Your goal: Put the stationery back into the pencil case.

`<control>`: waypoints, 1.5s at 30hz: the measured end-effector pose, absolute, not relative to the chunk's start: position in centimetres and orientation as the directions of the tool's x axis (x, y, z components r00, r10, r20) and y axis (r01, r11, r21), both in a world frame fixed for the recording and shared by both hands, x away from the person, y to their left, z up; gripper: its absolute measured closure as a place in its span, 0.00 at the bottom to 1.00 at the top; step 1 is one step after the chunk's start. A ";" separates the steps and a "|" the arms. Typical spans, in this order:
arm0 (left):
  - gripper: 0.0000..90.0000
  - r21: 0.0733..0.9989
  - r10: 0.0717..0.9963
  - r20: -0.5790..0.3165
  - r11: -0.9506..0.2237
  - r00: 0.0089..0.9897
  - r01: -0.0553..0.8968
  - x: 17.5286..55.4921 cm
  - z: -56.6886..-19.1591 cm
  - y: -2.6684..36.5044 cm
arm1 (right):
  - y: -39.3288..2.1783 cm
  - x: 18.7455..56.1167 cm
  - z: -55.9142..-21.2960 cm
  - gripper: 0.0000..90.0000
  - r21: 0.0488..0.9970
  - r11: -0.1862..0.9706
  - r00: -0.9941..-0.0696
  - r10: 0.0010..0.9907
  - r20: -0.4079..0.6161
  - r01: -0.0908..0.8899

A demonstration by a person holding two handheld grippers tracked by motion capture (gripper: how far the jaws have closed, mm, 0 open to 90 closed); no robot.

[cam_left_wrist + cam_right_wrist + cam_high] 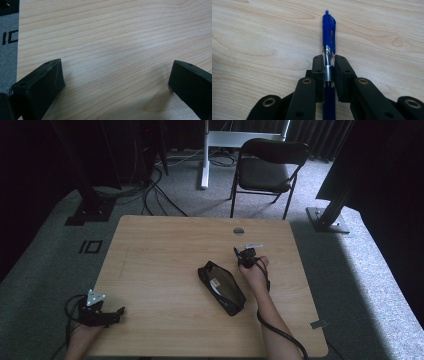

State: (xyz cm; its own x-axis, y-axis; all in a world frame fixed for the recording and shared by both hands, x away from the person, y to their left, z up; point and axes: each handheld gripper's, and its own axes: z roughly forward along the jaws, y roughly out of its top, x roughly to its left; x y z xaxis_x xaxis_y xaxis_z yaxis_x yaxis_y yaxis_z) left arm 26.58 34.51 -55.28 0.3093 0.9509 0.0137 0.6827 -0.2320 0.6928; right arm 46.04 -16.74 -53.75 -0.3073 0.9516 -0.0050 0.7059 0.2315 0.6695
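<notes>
A blue click pen [328, 32] lies on the wooden table [160, 255], its button end pointing away in the right gripper view. My right gripper [328, 58] is shut on the pen's barrel, both pads pressing on it. In the high view that gripper [245, 254] sits right of centre, just beyond a black pencil case [221, 287] that lies open with something pale inside. My left gripper [117, 312] rests at the table's near left corner. Its jaws stand wide open over bare wood, nothing between them [116, 72].
A black folding chair [267, 167] stands beyond the table's far edge. A round grommet [238, 230] sits in the tabletop near that edge. Dark frame posts [332, 205] stand on the carpet at both sides, with cables [150, 190] at the far left.
</notes>
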 end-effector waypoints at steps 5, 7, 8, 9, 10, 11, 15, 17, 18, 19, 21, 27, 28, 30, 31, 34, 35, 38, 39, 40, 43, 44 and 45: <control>0.00 0.693 0.951 0.014 -0.232 0.310 0.683 26.6 -55.3 34.5 | -16.9 46.2 -53.5 0.88 0.653 0.231 -0.320 0.947 0.019 0.722; 0.00 0.693 0.951 0.013 -0.232 0.309 0.683 26.6 -55.3 34.5 | -17.1 46.0 -53.1 0.88 0.656 0.219 -0.320 0.947 0.036 0.722; 0.00 0.693 0.951 0.014 -0.232 0.309 0.683 26.6 -55.3 34.5 | -17.2 46.0 -52.9 0.88 0.654 0.215 -0.321 0.946 0.045 0.725; 0.00 0.693 0.951 0.014 -0.232 0.309 0.683 26.6 -55.3 34.5 | -17.2 45.9 -52.8 0.88 0.657 0.211 -0.319 0.947 0.047 0.724; 0.00 0.693 0.951 0.014 -0.232 0.309 0.683 26.6 -55.3 34.5 | -17.2 45.9 -52.8 0.88 0.657 0.211 -0.319 0.947 0.047 0.724; 0.00 0.693 0.951 0.013 -0.232 0.309 0.683 26.6 -55.3 34.5 | -17.4 45.7 -52.4 0.88 0.655 0.206 -0.316 0.947 0.053 0.727; 0.00 0.693 0.951 0.014 -0.232 0.309 0.683 26.6 -55.3 34.5 | -17.9 45.1 -51.5 0.88 0.661 0.192 -0.322 0.944 0.079 0.725; 0.00 0.693 0.951 0.014 -0.232 0.309 0.683 26.6 -55.3 34.5 | -18.1 44.9 -51.1 0.88 0.667 0.191 -0.327 0.941 0.083 0.720; 0.00 0.693 0.951 0.014 -0.232 0.309 0.683 26.6 -55.3 34.5 | -18.2 44.7 -50.9 0.88 0.674 0.189 -0.328 0.941 0.085 0.715; 0.00 0.693 0.951 0.014 -0.232 0.309 0.683 26.6 -55.3 34.5 | -18.3 44.6 -50.7 0.88 0.672 0.195 -0.330 0.941 0.079 0.715; 0.00 0.693 0.951 0.014 -0.232 0.309 0.683 26.6 -55.3 34.5 | -18.6 44.3 -50.3 0.88 0.681 0.187 -0.330 0.940 0.086 0.708; 0.00 0.693 0.951 0.014 -0.232 0.309 0.683 26.6 -55.3 34.5 | -19.1 43.5 -49.2 0.88 0.697 0.182 -0.340 0.936 0.094 0.694; 0.00 0.693 0.951 0.014 -0.232 0.309 0.683 26.6 -55.3 34.5 | -19.2 43.3 -48.9 0.88 0.700 0.173 -0.342 0.933 0.108 0.693; 0.00 0.693 0.951 0.014 -0.232 0.309 0.683 26.6 -55.3 34.5 | -19.2 43.0 -48.5 0.88 0.705 0.176 -0.349 0.931 0.108 0.687; 0.00 0.693 0.951 0.014 -0.233 0.310 0.683 26.6 -55.3 34.5 | -19.2 42.8 -48.3 0.88 0.710 0.173 -0.353 0.929 0.112 0.682; 0.00 0.693 0.951 0.014 -0.232 0.309 0.683 26.6 -55.3 34.5 | -19.2 42.4 -47.5 0.88 0.724 0.164 -0.364 0.922 0.128 0.670; 0.00 0.693 0.951 0.014 -0.232 0.309 0.683 26.6 -55.3 34.5 | -19.2 42.2 -47.2 0.88 0.727 0.166 -0.370 0.920 0.129 0.667; 0.00 0.693 0.951 0.014 -0.232 0.309 0.683 26.6 -55.3 34.5 | -19.0 41.7 -46.4 0.88 0.740 0.168 -0.384 0.914 0.130 0.651; 0.00 0.693 0.951 0.014 -0.233 0.310 0.683 26.6 -55.3 34.5 | -18.9 41.6 -46.1 0.88 0.746 0.162 -0.389 0.911 0.139 0.646; 0.00 0.693 0.951 0.014 -0.232 0.309 0.683 26.6 -55.3 34.5 | -18.9 41.4 -45.8 0.88 0.752 0.165 -0.398 0.907 0.139 0.639; 0.00 0.693 0.951 0.014 -0.232 0.309 0.683 26.6 -55.3 34.5 | -18.6 40.9 -45.0 0.88 0.765 0.167 -0.416 0.898 0.142 0.622; 0.00 0.693 0.951 0.014 -0.232 0.309 0.683 26.6 -55.3 34.5 | -18.5 40.7 -44.6 0.88 0.770 0.172 -0.423 0.896 0.137 0.615; 0.00 0.693 0.951 0.014 -0.232 0.309 0.683 26.6 -55.3 34.5 | -18.4 40.5 -44.3 0.88 0.774 0.172 -0.427 0.894 0.137 0.609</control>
State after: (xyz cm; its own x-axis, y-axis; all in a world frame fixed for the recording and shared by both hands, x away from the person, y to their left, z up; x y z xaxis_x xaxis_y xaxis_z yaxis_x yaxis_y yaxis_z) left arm 26.58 34.51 -55.28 0.3093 0.9509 0.0137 0.6829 -0.2321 0.6926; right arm 40.51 -18.38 -44.31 -0.4273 0.8936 0.1372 0.6093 0.1725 0.7740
